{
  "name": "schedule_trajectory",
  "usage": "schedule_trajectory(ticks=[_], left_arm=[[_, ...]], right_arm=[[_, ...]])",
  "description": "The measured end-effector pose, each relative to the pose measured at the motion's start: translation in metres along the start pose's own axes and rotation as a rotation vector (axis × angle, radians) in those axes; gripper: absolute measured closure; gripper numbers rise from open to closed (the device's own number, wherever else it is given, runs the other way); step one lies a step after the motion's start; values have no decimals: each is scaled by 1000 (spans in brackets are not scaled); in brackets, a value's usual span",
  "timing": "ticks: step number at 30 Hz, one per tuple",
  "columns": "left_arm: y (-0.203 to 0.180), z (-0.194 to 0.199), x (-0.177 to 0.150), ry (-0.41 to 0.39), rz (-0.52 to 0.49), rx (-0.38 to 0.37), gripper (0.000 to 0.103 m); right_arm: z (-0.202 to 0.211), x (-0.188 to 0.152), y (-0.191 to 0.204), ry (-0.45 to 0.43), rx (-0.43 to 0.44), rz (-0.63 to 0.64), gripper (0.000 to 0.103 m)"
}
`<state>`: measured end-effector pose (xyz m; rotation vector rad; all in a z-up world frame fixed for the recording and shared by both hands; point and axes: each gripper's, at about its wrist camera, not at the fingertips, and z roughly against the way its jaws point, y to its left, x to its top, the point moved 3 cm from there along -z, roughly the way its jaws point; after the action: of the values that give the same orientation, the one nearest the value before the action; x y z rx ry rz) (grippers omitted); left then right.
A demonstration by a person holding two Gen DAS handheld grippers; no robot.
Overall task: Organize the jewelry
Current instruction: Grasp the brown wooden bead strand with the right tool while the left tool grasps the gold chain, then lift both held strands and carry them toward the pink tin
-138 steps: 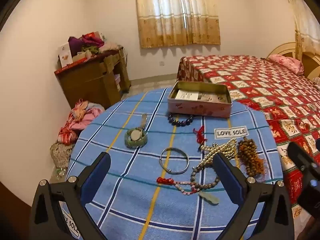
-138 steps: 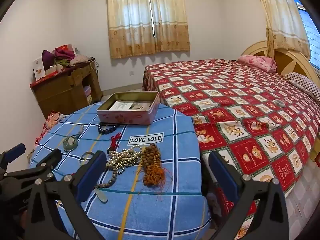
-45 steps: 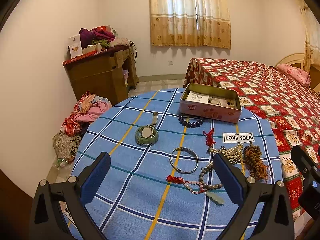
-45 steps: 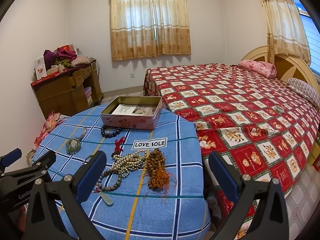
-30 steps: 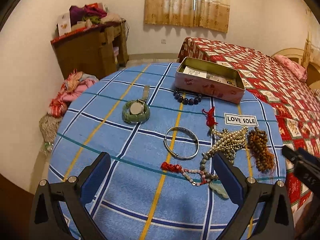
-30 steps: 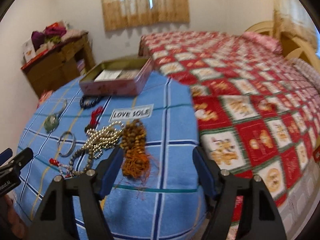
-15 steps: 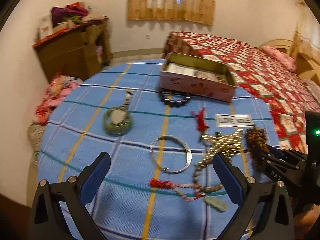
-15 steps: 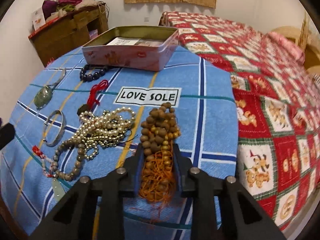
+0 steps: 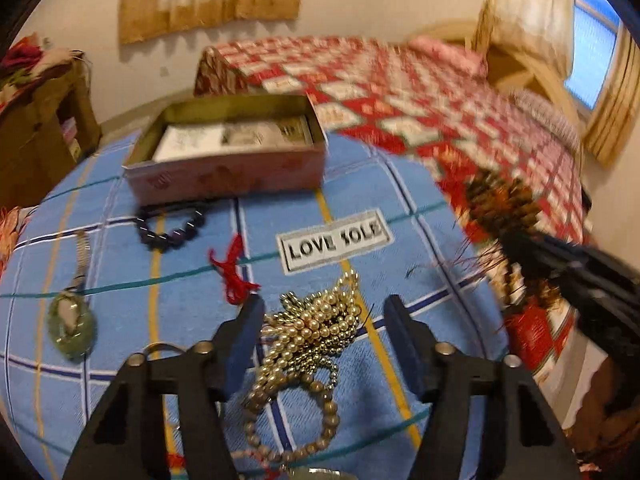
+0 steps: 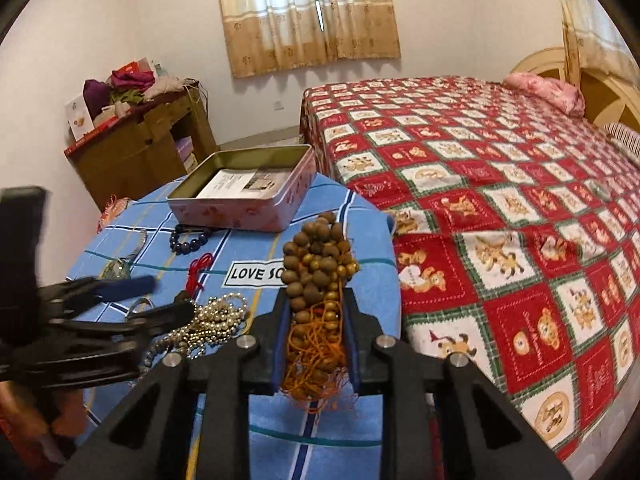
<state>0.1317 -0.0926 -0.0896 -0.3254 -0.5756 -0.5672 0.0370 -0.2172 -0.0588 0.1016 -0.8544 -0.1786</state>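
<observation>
Right now the right claw (image 10: 316,312) is clamped on the brown bead bundle (image 10: 318,264), lifted above the bench (image 10: 360,292). Left claw (image 9: 324,320) is closing round the pearl necklace (image 9: 316,328), pads not touching yet, w/ necklace lying on bench.

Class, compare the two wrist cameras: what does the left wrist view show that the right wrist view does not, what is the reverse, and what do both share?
Left wrist only: the left gripper closing around the pearl beads, pads not yet pressing; a beige bead loop.
Right wrist only: the right gripper shut on the brown wooden beads; the cluttered wooden cabinet.
Both: the pink tin, the dark bead bracelet, the blue checked cloth.
</observation>
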Motion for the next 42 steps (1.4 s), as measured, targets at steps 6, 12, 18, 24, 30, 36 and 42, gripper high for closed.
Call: schedule_trajectory(ticks=[6, 12, 18, 24, 30, 36, 42], left_arm=[[-5, -36, -3, 100, -72, 62, 43], [3, -39, -3, 102, -46, 24, 78], [11, 0, 9, -9, 14, -51, 86], [21, 65, 24, -187, 89, -137, 86], [29, 108, 24, -290, 140, -158, 86], [40, 137, 20, -336, 162, -172, 86], [55, 155, 15, -374, 192, -178, 86]], right_arm=[[-6, -4, -6, 29, 34, -36, 77], [-3, -6, -10, 28, 40, -52, 77], [3, -6, -14, 23, 30, -79, 76], [15, -2, -8, -12, 32, -79, 76], [23, 1, 2, -30, 42, -62, 76], [29, 2, 12, -46, 73, -42, 76], [29, 2, 28, -48, 102, -14, 76]])
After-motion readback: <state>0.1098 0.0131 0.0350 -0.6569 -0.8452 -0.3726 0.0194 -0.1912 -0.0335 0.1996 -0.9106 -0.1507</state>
